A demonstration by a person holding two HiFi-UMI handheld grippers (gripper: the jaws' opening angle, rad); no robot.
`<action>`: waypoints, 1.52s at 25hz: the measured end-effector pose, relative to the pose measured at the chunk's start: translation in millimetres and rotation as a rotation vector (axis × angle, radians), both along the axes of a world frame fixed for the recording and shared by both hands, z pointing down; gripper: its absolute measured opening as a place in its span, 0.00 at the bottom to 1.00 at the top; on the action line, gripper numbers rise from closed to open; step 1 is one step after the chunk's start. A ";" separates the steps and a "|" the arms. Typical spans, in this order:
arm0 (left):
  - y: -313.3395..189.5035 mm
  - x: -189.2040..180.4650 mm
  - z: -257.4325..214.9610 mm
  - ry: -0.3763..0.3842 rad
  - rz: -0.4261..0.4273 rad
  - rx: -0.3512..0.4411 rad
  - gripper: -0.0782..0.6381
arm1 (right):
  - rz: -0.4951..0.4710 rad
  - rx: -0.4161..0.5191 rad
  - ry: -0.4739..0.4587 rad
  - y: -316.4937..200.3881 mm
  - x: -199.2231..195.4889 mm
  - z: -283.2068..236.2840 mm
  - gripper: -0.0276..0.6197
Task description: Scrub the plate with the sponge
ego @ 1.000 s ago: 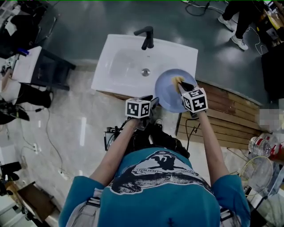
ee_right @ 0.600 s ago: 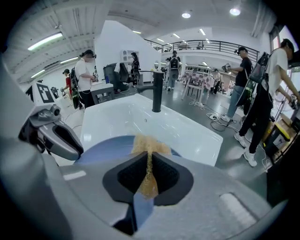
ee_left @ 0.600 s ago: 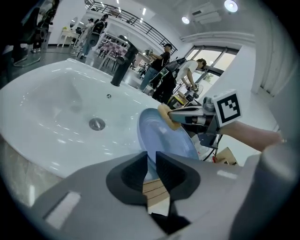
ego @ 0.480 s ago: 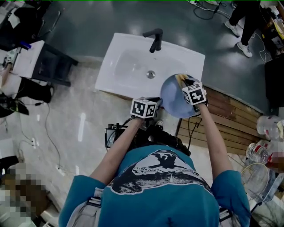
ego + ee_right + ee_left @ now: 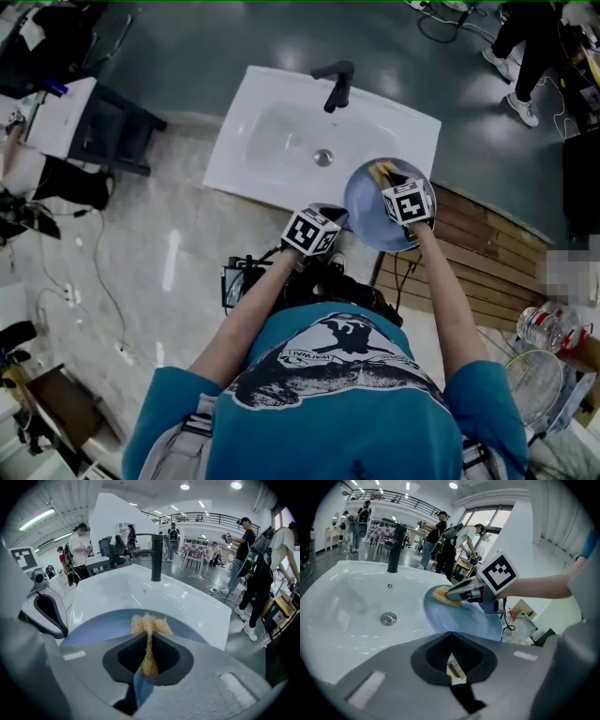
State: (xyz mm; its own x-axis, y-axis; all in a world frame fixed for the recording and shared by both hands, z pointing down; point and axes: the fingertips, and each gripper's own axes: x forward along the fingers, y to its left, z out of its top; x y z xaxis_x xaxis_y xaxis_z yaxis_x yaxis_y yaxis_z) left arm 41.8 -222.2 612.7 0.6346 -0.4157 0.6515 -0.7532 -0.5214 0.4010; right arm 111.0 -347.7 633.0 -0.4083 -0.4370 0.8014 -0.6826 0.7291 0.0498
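A light blue plate (image 5: 367, 223) is held tilted over the white sink's (image 5: 272, 141) front right corner. My left gripper (image 5: 334, 217) is at the plate's left rim, its jaws shut on the rim (image 5: 451, 629). My right gripper (image 5: 386, 178) is shut on a tan fibrous sponge (image 5: 150, 623) and presses it against the plate's (image 5: 103, 623) upper face. In the left gripper view the sponge (image 5: 439, 594) shows at the plate's (image 5: 464, 618) top edge under the right gripper (image 5: 454, 592).
A black faucet (image 5: 337, 82) stands at the sink's back and the drain (image 5: 323, 157) lies mid-basin. A wooden platform (image 5: 487, 253) sits to the right, with a wire basket (image 5: 534, 384) and bottles beyond it. People stand on the grey floor behind the sink.
My left gripper has moved right to the plate's left rim and its jaws have shut there. The right gripper has kept the sponge on the plate's upper part.
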 end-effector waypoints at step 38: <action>-6.2 -3.5 21.2 0.210 -0.185 -0.198 0.26 | 0.001 -0.133 -0.213 92.8 -26.5 -6.6 0.09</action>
